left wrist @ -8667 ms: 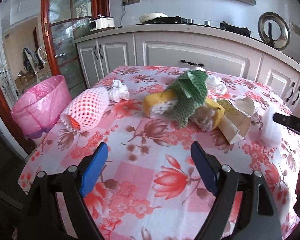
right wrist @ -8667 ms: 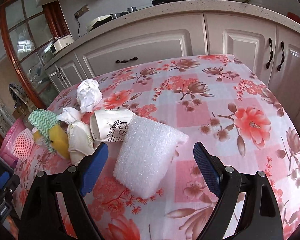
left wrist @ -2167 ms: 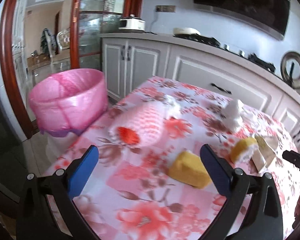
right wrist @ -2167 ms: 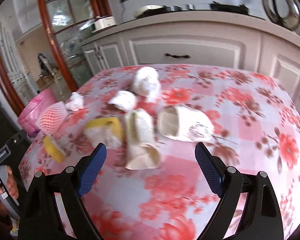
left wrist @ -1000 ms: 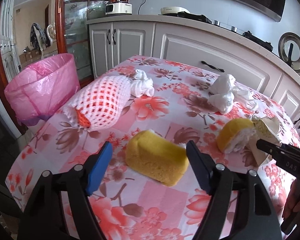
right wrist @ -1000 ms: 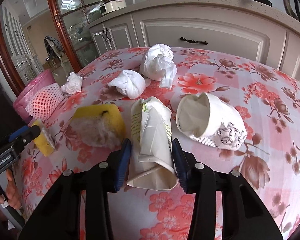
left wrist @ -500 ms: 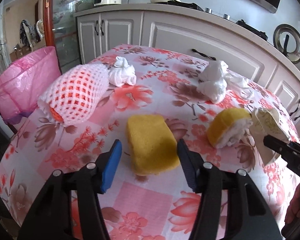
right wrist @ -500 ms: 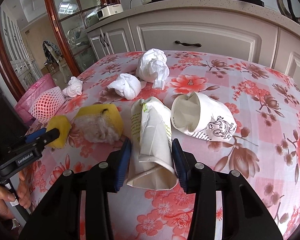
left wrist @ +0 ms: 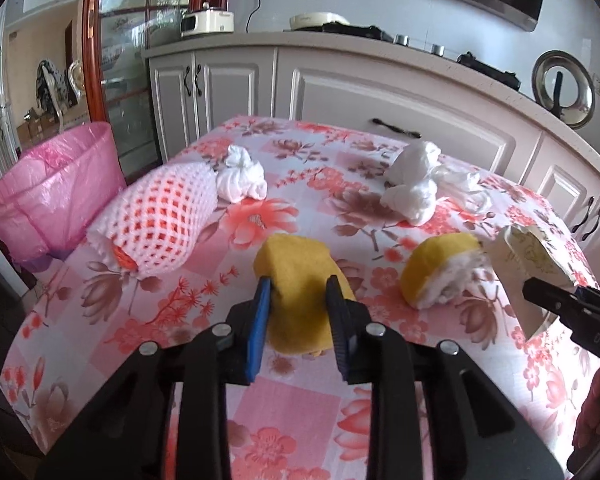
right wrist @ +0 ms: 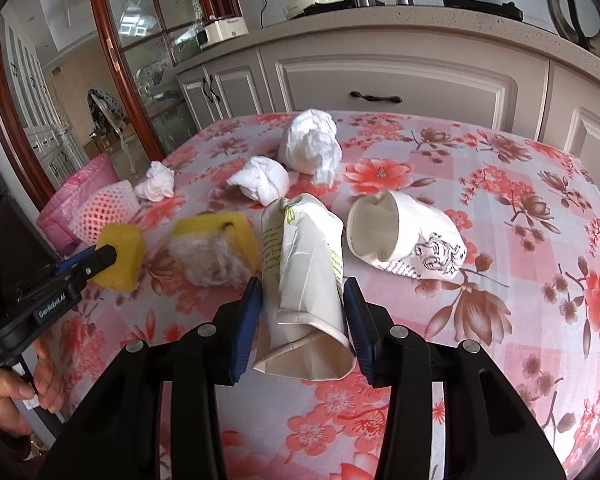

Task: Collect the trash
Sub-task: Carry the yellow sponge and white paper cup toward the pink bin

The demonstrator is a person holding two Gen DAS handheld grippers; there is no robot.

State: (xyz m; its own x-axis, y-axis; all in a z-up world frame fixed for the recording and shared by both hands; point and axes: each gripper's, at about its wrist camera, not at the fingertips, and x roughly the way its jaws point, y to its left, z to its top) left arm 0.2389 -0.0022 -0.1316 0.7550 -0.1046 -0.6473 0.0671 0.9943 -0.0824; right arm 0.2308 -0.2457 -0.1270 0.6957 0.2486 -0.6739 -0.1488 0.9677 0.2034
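Observation:
My left gripper [left wrist: 298, 294] is shut on a yellow sponge [left wrist: 300, 276] that rests on the floral tablecloth; the sponge also shows in the right wrist view [right wrist: 120, 254]. My right gripper [right wrist: 303, 294] is shut on a crushed paper cup with green print [right wrist: 306, 264]. A second yellow sponge with grey fluff [right wrist: 216, 248] lies between them. A crushed white paper cup with black pattern [right wrist: 404, 234] lies right of the held cup. White tissue wads [right wrist: 306, 146] lie farther back. A pink foam net [left wrist: 160, 220] lies at the table's left.
A bin lined with a pink bag [left wrist: 56, 196] stands off the table's left edge. White kitchen cabinets [left wrist: 380, 96] run behind the table. A wood-framed glass door [right wrist: 148, 48] is at the far left.
My left gripper has closed from wide open onto the yellow sponge. My right gripper stays shut on the green-print cup. Earlier, a green cloth and white foam piece left the table.

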